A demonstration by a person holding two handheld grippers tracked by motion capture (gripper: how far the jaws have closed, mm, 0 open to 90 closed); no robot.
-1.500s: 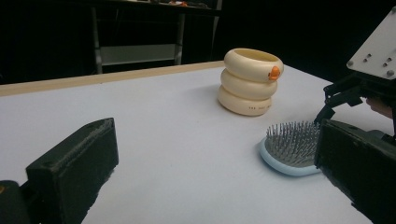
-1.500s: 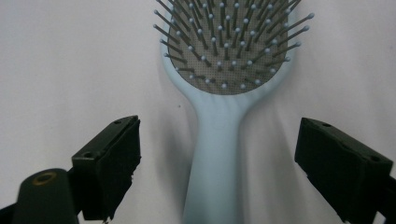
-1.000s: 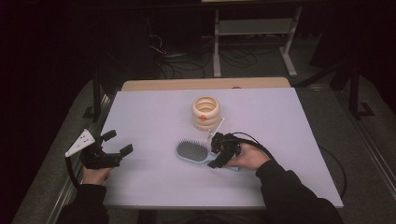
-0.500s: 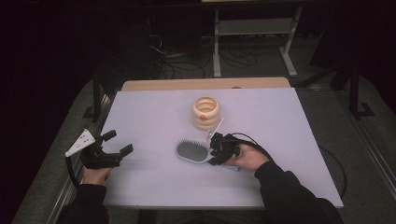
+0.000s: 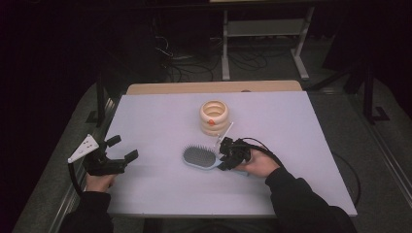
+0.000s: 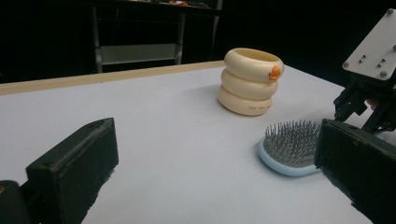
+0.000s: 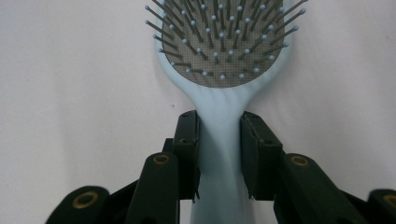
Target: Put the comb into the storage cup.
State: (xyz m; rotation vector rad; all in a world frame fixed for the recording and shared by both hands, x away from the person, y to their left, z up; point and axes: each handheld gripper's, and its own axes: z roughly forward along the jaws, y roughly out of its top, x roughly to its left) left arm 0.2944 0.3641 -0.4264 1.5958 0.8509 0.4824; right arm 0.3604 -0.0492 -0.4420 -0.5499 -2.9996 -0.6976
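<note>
Table: white top (image 5: pixel 160 121), wood strip along far edge; dark floor w/ cables and a metal stand behind.
Hairbrush: light-blue paddle brush (image 5: pixel 199 158), lies flat near table centre, bristles up, handle pointing toward the person's right side. In right gripper view the head (image 7: pixel 219 42) is at top, handle runs down between the jaws.
Right gripper: (image 5: pixel 228 156) low on the table just right of the brush head, jaws closed on the handle, one pad (image 7: pixel 187 140) pressed to each side of it, touching. Right hand (image 5: pixel 260 166) behind it, dark sleeve, cable looping off to the right.
Left gripper: (image 5: pixel 120 149) at table's left edge, well apart from brush. Jaws spread wide, nothing between them; left gripper view shows bare table in the gap. Left hand (image 5: pixel 99 180) under it, grey three-cornered plate on top.
Ring stack: cream rings stacked, three seen in left gripper view (image 6: pixel 251 80), small orange spot on the top one; stands upright beyond the brush (image 5: pixel 214 117), near it but not touching.
Left gripper view extras: brush head (image 6: pixel 292 147) at right w/ bristles up, right gripper's plate above it at the frame edge.
</note>
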